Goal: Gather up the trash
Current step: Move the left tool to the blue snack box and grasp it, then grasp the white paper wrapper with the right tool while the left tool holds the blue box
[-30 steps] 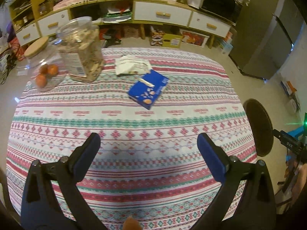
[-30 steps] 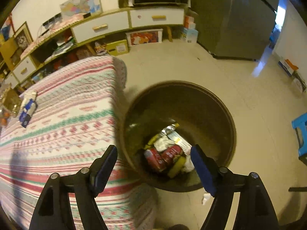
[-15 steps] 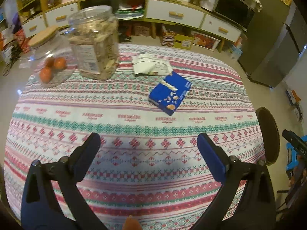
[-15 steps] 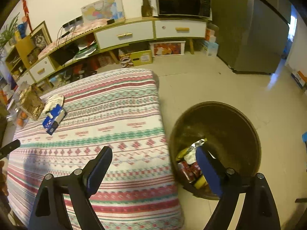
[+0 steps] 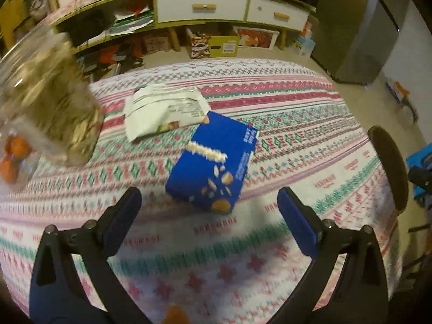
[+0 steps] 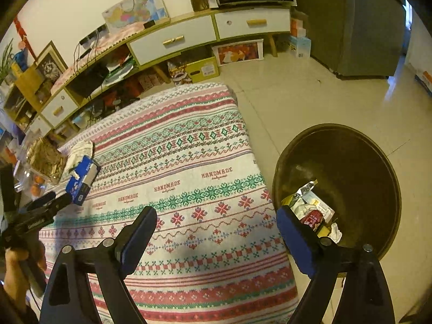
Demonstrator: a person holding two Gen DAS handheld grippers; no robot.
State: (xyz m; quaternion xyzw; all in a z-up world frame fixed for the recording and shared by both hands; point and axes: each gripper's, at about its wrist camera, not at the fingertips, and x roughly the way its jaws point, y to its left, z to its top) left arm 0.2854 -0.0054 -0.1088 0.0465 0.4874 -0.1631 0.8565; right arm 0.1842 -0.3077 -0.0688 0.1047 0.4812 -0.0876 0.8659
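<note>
The blue box (image 5: 214, 163) lies flat on the surface (image 5: 297, 124), just ahead of the left gripper (image 5: 209, 202), whose jaws stand wide apart with nothing between them. Its near short end sits at about twelve o'clock from the gap between the jaws, and its long axis runs from there up toward one o'clock, so the jaws straddle its width rather than its length. Behind it, at eleven o'clock and touching or just overlapping its far corner, lies a white wrapper (image 5: 164, 108), flat and crumpled. My judgement is that the left hand is much the nearer to both pieces and is placed to take the box first.

The right gripper (image 6: 216, 229) hangs over the near edge of the surface with its jaws apart and empty; they have just been opening. From it the box (image 6: 82, 179) lies well away at ten o'clock.

The brown bin (image 6: 351, 145) stands on the floor at two o'clock from the right jaws, just beside the surface's corner. It already holds wrappers, a red packet and foil at its bottom.

A clear jar (image 5: 51, 100) of dried pieces stands at ten o'clock from the left jaws, with orange fruit (image 5: 16, 145) in a clear container beside it.
</note>
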